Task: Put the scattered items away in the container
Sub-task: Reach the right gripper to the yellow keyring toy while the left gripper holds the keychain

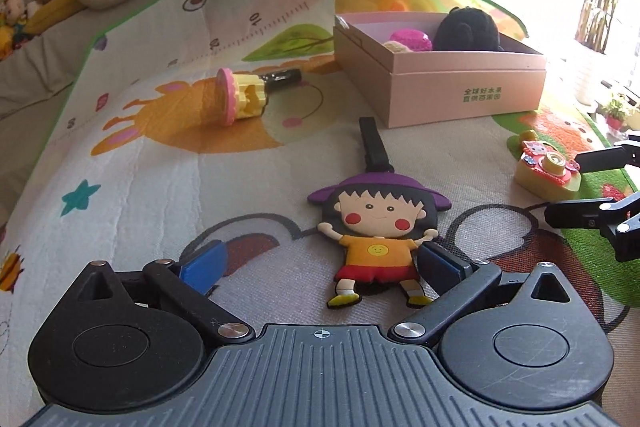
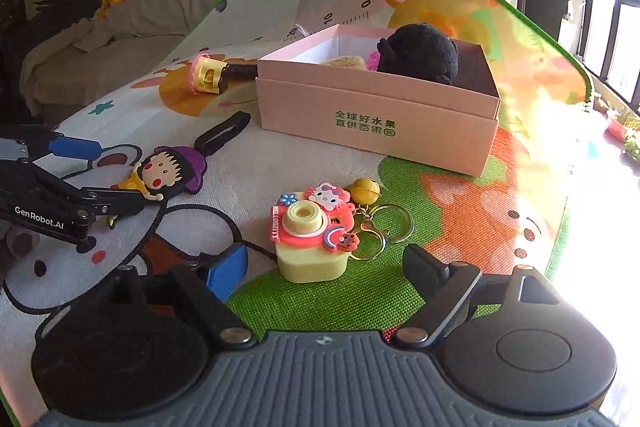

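The flat cartoon girl tag [image 1: 376,227] in a purple hat lies face up on the play mat [image 1: 140,167], near the pink box [image 1: 440,83]. My left gripper [image 1: 320,263] is spread wide around her legs, gripping nothing; my right gripper [image 2: 324,267] gapes empty at the toy camera [image 2: 312,243].

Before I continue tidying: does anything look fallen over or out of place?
Yes. The pink and yellow toy lies tipped on its side on the mat, left of the pink box. Nothing looks spilled or broken.

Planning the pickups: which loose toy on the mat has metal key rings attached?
The yellow toy camera; rings and a bell hang beside it. The girl tag has a black strap.
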The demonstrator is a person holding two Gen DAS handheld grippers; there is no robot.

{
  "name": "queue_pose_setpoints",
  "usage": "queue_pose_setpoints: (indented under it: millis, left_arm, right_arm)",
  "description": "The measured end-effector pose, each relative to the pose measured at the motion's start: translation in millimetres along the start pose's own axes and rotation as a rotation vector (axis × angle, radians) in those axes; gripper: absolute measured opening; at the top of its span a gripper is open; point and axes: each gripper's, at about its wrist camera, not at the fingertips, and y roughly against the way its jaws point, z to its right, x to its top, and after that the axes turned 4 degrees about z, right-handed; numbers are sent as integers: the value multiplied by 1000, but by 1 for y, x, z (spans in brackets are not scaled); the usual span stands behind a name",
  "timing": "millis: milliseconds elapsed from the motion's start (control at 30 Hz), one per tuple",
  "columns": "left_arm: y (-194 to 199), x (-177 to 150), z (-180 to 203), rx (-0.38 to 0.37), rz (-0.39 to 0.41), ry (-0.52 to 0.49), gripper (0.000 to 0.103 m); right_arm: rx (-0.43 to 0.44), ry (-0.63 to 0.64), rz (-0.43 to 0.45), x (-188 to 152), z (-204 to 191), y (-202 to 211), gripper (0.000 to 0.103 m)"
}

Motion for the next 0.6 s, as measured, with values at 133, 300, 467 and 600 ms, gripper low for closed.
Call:
queue_pose_setpoints:
  millis: [133,300,467,600]
  left_arm:
    - [-10,6,13,-24,-5,-1,103]
    - [-17,10,22,-18,-6,-3,103]
    - [-16,8,22,-19,4,3,103]
    - [-16,8,22,-19,5,3,103]
  right_arm:
    - [-5,6,-1,-1,-1,0,86]
    - [-18,-3,0,-2,0,0,88]
    - [-12,-3,6,-2,-1,1,88]
    - [9,13,53,-1,-1,7,72]
